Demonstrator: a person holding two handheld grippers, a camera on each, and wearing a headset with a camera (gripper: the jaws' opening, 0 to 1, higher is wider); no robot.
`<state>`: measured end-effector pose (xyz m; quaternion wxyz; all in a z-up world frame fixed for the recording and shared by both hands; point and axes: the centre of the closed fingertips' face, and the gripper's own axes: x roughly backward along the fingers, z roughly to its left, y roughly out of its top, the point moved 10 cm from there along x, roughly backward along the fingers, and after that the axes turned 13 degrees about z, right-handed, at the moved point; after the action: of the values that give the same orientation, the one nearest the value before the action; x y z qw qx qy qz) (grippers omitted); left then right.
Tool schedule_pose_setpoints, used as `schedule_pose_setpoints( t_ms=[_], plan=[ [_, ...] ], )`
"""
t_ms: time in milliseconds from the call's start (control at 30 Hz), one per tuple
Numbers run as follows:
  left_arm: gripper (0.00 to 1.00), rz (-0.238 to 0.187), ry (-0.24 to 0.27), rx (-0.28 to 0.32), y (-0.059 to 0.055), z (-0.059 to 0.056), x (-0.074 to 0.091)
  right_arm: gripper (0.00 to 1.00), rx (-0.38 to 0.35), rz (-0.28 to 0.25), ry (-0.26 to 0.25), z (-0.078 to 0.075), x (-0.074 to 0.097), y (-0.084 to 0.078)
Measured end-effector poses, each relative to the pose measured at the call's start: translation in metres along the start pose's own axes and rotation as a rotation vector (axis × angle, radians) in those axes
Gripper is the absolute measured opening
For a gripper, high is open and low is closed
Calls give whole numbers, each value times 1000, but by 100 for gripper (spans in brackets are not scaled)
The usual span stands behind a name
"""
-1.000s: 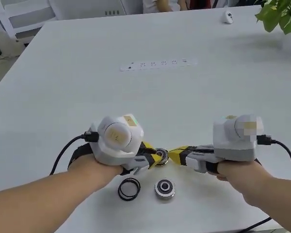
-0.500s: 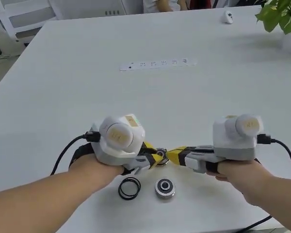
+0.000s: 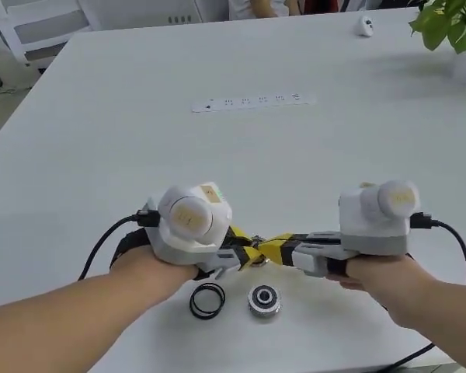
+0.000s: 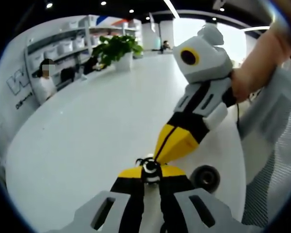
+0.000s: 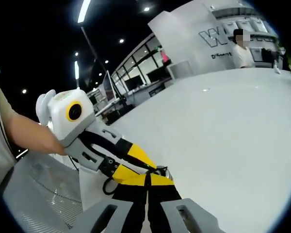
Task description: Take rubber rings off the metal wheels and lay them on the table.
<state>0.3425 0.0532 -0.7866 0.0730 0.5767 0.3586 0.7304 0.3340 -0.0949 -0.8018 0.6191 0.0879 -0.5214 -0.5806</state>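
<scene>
Judged as the peel-off step. Pinched narrow between the fingers of the left gripper (image 4: 150, 172): a small metal wheel (image 4: 150, 166), raised off the worktop (image 3: 217, 155). Meeting it tip to tip from the opposite side, the right gripper (image 5: 148, 178), fingers likewise drawn close together at the wheel's rim. No telling whether nipped on the rubber ring or merely touching it, the ring itself being too small to make out. Just below both sets of fingertips, on the worktop: loose black rubber rings (image 3: 207, 301) and, beside them, a second wheel (image 3: 264, 300).

To do it well:
- Grip the wheel by its flat faces with the left fingers, leaving the rim bare.
- Catch only rubber with the right fingertips, never the metal edge.
- Pull away from the left fingers with a slight roll, stretching one side over the rim first rather than tugging straight.
- Go slowly, for fear of a snap and a flying ring.
- Work low, near the loose rings, ready to lay the new one beside them and clear of the second wheel.
</scene>
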Motion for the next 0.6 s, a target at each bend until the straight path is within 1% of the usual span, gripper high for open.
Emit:
schedule_pose_setpoints(
  t_ms=[133,200,233,300,433,600],
  plan=[
    [10,0,0,1,0,-1,0,0,-16,-12,-1,-3,4,-1],
    [10,-1,-1,3,0,-1,0,0,-21,-13,8,-3,4,-1],
    [10,-1,-1,3,0,-1,0,0,-19,-12,27,-1,3,-1],
    [10,0,-2,2,0,-1,0,0,-3,-4,36,3,2,0],
    [10,1,-5,3,0,-1,0,0,-26,-16,36,-1,5,-1],
    [11,-8,-13,13,-1,0,0,0,-20,-11,36,1,4,1]
  ],
)
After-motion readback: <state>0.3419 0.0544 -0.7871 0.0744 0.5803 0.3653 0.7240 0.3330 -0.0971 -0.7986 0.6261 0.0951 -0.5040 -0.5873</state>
